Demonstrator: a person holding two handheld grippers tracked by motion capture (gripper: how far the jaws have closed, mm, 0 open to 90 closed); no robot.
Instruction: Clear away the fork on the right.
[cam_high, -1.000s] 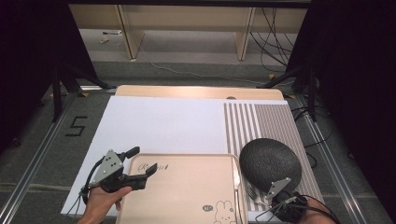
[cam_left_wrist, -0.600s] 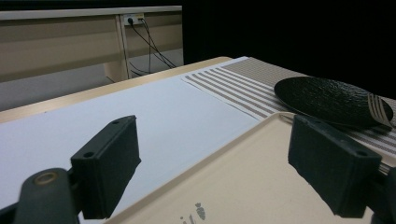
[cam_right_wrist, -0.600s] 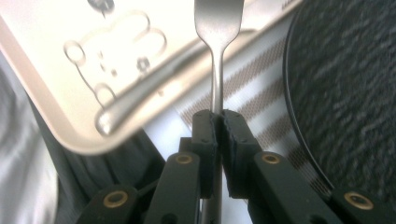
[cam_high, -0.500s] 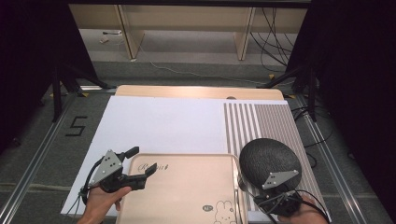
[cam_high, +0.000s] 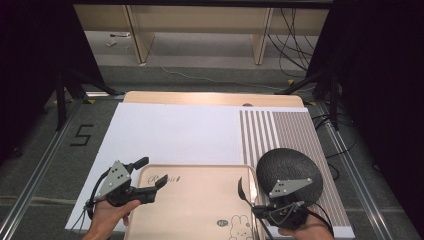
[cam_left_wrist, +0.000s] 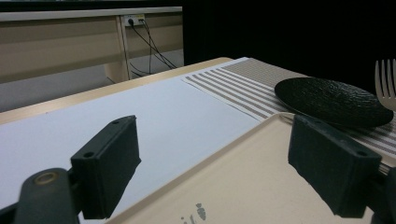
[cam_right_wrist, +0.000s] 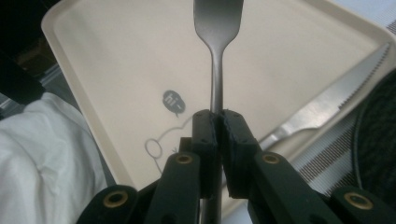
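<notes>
The right claw (cam_right_wrist: 219, 123), clenched on the handle of a fork (cam_right_wrist: 217, 28), held the utensil over the beige tray (cam_high: 200, 200) at the tabletop's near edge, tines pointing away from the jaws, apparently lifted for setting out. A serrated knife (cam_right_wrist: 327, 107) lay along the tray's right rim, beside the black plate (cam_high: 287, 167) that sat on the striped mat (cam_high: 290, 130) toward the near right corner, a layout suggesting a place setting in progress. The left claw (cam_high: 150, 172), jaws released and wide apart, hung at the tray's far left corner with nothing between them, seemingly placed to steady the tray.
</notes>
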